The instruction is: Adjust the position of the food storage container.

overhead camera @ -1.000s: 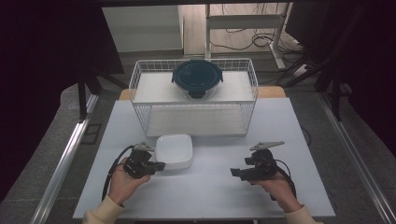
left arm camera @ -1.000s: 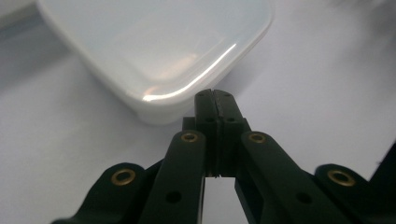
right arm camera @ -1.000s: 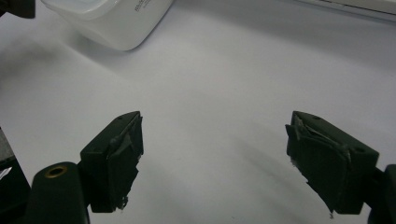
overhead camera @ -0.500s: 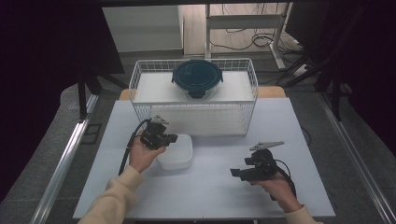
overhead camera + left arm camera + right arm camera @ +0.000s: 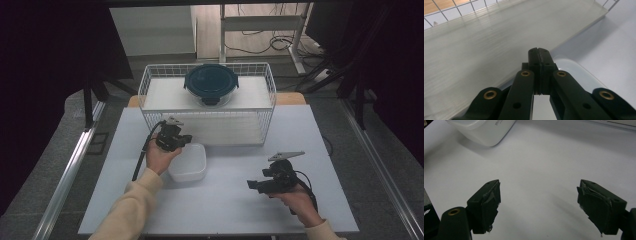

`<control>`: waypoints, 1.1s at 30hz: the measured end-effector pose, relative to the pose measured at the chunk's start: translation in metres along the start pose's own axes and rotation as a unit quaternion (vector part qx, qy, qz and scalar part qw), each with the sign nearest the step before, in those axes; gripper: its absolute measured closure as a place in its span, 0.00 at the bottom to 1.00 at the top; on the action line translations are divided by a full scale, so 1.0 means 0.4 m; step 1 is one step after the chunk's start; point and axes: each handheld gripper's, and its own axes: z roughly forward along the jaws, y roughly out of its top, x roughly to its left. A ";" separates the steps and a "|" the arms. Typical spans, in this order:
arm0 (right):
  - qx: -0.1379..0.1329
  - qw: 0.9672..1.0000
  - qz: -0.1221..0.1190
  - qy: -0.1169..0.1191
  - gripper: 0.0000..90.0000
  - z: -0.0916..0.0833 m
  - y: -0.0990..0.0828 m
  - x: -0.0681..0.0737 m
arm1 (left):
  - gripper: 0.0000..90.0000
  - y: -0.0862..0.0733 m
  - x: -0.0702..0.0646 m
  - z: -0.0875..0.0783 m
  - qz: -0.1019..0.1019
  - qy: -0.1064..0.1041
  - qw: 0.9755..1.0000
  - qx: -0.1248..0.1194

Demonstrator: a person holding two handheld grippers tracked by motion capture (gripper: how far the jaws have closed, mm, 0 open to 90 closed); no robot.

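Left gripper [image 5: 186, 139] with jaws pressed together over the white container [image 5: 189, 164]; right gripper [image 5: 251, 185] standing open.

The white container is sitting on the white table [image 5: 240, 215], just in front of the wire basket [image 5: 267, 107]. The left gripper is hovering above the container's far rim, its closed tips [image 5: 539, 53] pointing toward the basket's pale floor, nothing between them. The right gripper is resting low over bare table, well apart from the container, its two pads [image 5: 489, 202] standing wide apart and holding nothing. A dark-lidded round container [image 5: 211, 84] is lying inside the basket.
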 end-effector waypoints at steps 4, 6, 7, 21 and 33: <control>0.001 1.000 -0.001 -0.001 0.20 0.001 -0.001 -0.001 | 1.00 -0.001 0.001 0.015 0.004 0.004 1.000 0.009; 0.001 1.000 -0.001 0.000 0.20 0.001 -0.001 -0.002 | 1.00 -0.002 0.001 0.019 0.005 0.004 1.000 0.009; 0.001 1.000 0.001 0.000 0.20 0.000 -0.001 -0.002 | 1.00 -0.002 0.001 0.018 0.004 0.004 1.000 0.010; 0.001 1.000 0.000 0.000 0.20 0.001 -0.001 -0.003 | 1.00 -0.003 -0.067 0.014 0.042 -0.053 0.997 0.036; 0.001 1.000 -0.003 0.001 0.20 0.000 -0.001 -0.001 | 1.00 -0.044 -0.197 -0.016 0.119 -0.105 0.983 0.092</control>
